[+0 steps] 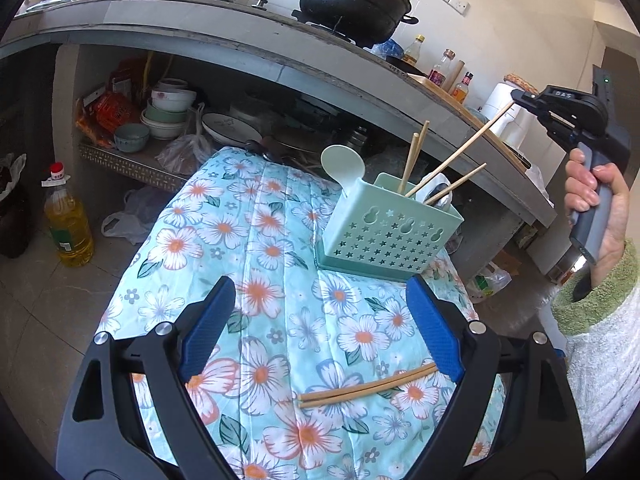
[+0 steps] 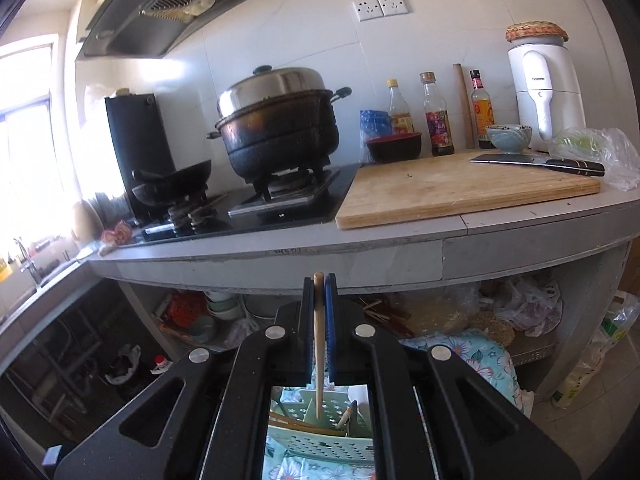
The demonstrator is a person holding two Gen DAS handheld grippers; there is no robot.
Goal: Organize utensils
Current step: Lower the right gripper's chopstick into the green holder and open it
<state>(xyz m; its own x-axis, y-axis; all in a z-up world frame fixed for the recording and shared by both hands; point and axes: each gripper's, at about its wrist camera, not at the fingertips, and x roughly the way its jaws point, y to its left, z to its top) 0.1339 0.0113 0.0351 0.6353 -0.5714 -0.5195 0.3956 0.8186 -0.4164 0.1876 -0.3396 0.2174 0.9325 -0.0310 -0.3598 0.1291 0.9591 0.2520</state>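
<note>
My right gripper [image 2: 320,292] pinches one chopstick [image 2: 319,344] over the green holder [image 1: 390,226]. My left gripper [image 1: 320,332], jaws spread, hovers above two loose chopsticks [image 1: 366,386] on the floral cloth [image 1: 256,240]; they look light, stiff, slippery, so I'd grab mid-length.

Left wrist view: rides behind the left gripper [image 1: 316,328], looking forward and down, close over the flowered cloth [image 1: 256,240].
Right wrist view: behind the right gripper [image 2: 320,300], facing the counter [image 2: 360,252] nearly level.
Shared: green holder [image 1: 384,232], black pot [image 2: 276,136], counter.
</note>
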